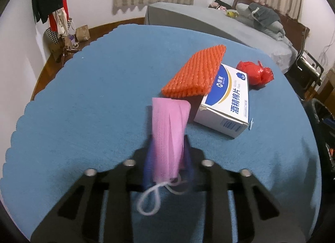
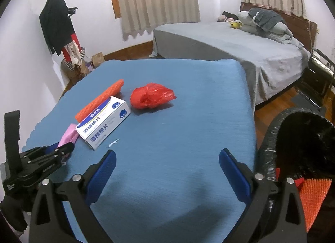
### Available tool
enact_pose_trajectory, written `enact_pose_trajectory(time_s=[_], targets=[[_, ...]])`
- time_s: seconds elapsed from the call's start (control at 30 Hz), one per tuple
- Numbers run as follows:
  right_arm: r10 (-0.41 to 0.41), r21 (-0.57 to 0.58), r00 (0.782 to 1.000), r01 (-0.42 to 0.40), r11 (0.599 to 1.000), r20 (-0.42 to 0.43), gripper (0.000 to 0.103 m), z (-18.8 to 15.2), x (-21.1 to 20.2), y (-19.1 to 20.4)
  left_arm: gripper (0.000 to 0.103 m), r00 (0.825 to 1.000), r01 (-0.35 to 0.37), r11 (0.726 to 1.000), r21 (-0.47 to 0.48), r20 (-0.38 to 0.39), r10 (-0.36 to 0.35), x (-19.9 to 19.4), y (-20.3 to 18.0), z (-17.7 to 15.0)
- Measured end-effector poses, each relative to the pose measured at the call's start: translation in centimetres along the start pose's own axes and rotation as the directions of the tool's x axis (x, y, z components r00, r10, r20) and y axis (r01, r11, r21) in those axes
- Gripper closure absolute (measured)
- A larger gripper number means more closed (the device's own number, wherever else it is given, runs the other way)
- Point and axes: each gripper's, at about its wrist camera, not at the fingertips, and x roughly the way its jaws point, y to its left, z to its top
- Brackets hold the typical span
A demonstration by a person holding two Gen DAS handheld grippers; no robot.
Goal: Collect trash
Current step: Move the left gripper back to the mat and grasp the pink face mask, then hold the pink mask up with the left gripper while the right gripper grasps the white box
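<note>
A pink face mask (image 1: pixel 169 136) with a white ear loop is pinched between the blue pads of my left gripper (image 1: pixel 167 141), which is shut on it just above the blue table cover (image 1: pixel 94 96). Beyond it, an orange foam net (image 1: pixel 194 73) leans on a white and blue box (image 1: pixel 226 104), and a crumpled red plastic bag (image 1: pixel 254 72) lies behind them. In the right wrist view my right gripper (image 2: pixel 167 157) stands open and empty over the table, with the box (image 2: pixel 103 122), net (image 2: pixel 100 99), red bag (image 2: pixel 151 96), mask (image 2: pixel 68 136) and left gripper (image 2: pixel 62 150) off to its left.
A black-lined bin (image 2: pixel 270 138) stands off the table's right edge, with an orange foam piece (image 2: pixel 314 196) in it. A small paper scrap (image 2: pixel 113 142) lies by the box. A grey bed (image 2: pixel 230 48) is behind the table, a coat rack (image 2: pixel 58 29) at the left wall.
</note>
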Motion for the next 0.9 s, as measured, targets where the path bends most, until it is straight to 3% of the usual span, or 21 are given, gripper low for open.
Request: enact_pose_trajectory(time_s=[0.13, 0.57, 0.9], targets=[[0.018, -0.007, 1.000, -0.018, 1.000, -0.006, 0.006, 0.3, 0.6, 1.1, 0.092, 1.000, 0.027, 0.999, -0.020, 0.012, -0.027, -0.3, 0.7, 0.2], [0.093, -0.011, 0.995, -0.093, 0.996, -0.033, 0.006, 1.0, 4.4, 7.5, 0.093, 0.996, -0.052, 0.998, -0.029, 0.076, 0.054, -2.6, 4.3, 1.5], [0.068, -0.032, 0.997, -0.069, 0.997, -0.030, 0.006, 1.7, 7.0, 12.0, 0.093, 0.993, -0.079, 0.994, -0.075, 0.085, 0.085, -2.5, 7.1, 1.6]])
